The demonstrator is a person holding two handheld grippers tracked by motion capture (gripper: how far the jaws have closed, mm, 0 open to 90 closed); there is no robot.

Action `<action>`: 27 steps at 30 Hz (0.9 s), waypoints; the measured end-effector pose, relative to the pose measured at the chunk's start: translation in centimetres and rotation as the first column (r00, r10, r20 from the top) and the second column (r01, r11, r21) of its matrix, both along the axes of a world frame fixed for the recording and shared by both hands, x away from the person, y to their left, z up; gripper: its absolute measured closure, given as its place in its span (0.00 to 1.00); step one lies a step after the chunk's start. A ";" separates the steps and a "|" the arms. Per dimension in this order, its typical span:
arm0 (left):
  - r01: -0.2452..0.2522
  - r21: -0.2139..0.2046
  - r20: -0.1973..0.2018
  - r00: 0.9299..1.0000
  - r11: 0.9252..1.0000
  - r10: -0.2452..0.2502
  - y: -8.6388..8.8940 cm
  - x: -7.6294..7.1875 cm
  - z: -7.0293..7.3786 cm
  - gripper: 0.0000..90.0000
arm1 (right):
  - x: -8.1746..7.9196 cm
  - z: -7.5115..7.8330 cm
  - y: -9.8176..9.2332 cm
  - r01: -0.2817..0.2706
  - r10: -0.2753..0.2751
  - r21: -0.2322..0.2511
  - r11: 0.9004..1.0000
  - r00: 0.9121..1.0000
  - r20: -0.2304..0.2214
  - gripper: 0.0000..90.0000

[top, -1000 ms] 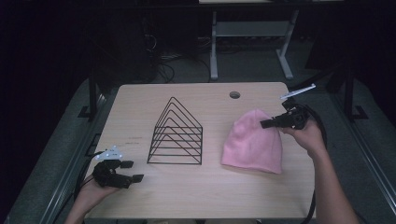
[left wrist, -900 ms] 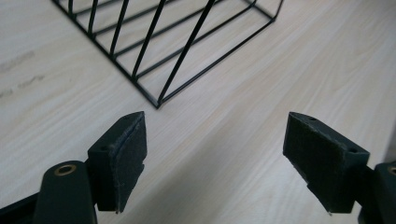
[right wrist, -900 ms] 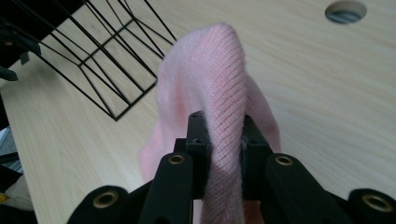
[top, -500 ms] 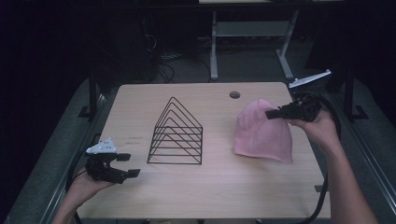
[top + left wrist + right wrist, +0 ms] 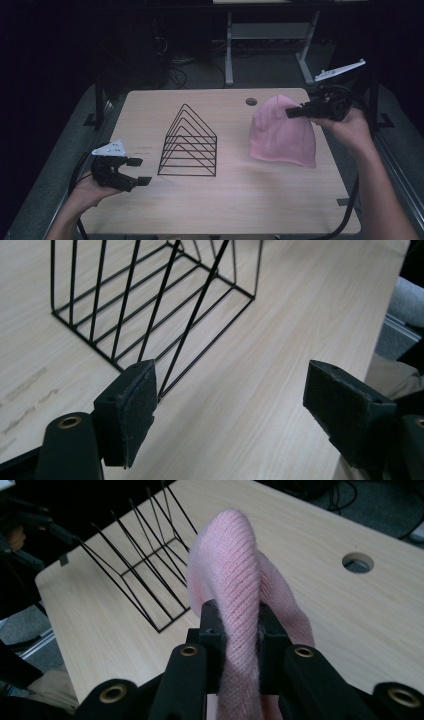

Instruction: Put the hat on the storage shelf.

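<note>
Knitted hat: pale pink, fine ribbed knit, ribs running slantwise across the fold. Wire rack, left of the hat: black, plain. Table under the hat: light wood, straight pale grain. Right gripper at the hat's top: black, brass-coloured rivets. Left gripper, beyond the rack from the hat: black with grey-white plate.
</note>
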State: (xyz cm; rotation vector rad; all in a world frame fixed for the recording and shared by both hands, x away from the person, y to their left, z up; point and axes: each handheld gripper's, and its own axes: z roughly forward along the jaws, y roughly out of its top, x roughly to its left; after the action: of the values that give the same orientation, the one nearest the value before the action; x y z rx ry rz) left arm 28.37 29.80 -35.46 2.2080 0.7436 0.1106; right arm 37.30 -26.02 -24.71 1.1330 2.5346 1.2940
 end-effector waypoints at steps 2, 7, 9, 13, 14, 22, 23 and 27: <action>0.013 0.018 0.012 1.000 1.000 -0.014 -0.2 0.2 1.0 0.24 | -0.3 1.3 0.3 -0.005 0.005 0.007 1.000 1.000 0.016 0.87; 0.037 0.030 0.026 0.999 0.999 -0.038 -0.7 0.6 2.6 0.24 | -0.6 3.3 1.2 -0.029 0.029 0.006 1.000 0.999 0.039 0.87; 0.047 0.030 0.029 0.998 0.998 -0.048 -1.0 0.8 3.2 0.24 | -0.6 4.0 1.5 -0.038 0.038 0.008 0.999 0.998 0.050 0.87; 0.071 0.027 0.031 0.997 0.997 -0.071 -1.7 1.2 4.3 0.24 | -0.7 5.5 2.5 -0.060 0.059 0.013 0.998 0.996 0.070 0.87; 0.071 0.027 0.031 0.997 0.997 -0.071 -1.7 1.2 4.3 0.24 | -0.7 5.8 2.8 -0.068 0.067 0.011 0.998 0.995 0.074 0.87; 0.119 0.032 0.039 0.992 0.992 -0.120 -3.2 1.9 6.1 0.24 | -0.9 7.8 5.1 -0.125 0.124 0.004 0.992 0.986 0.111 0.87; 0.121 0.031 0.038 0.992 0.992 -0.122 -3.3 1.9 6.3 0.24 | -0.9 8.0 5.4 -0.133 0.132 0.002 0.991 0.985 0.115 0.87; 0.139 0.014 0.039 0.989 0.990 -0.140 -3.9 2.2 6.8 0.24 | -1.0 9.0 6.7 -0.156 0.155 -0.001 0.988 0.980 0.124 0.87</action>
State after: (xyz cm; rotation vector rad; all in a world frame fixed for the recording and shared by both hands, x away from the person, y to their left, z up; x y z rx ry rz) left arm 30.55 25.89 -28.66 2.2542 0.5664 0.0880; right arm 36.25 -19.36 -15.70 0.8404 2.5716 1.3645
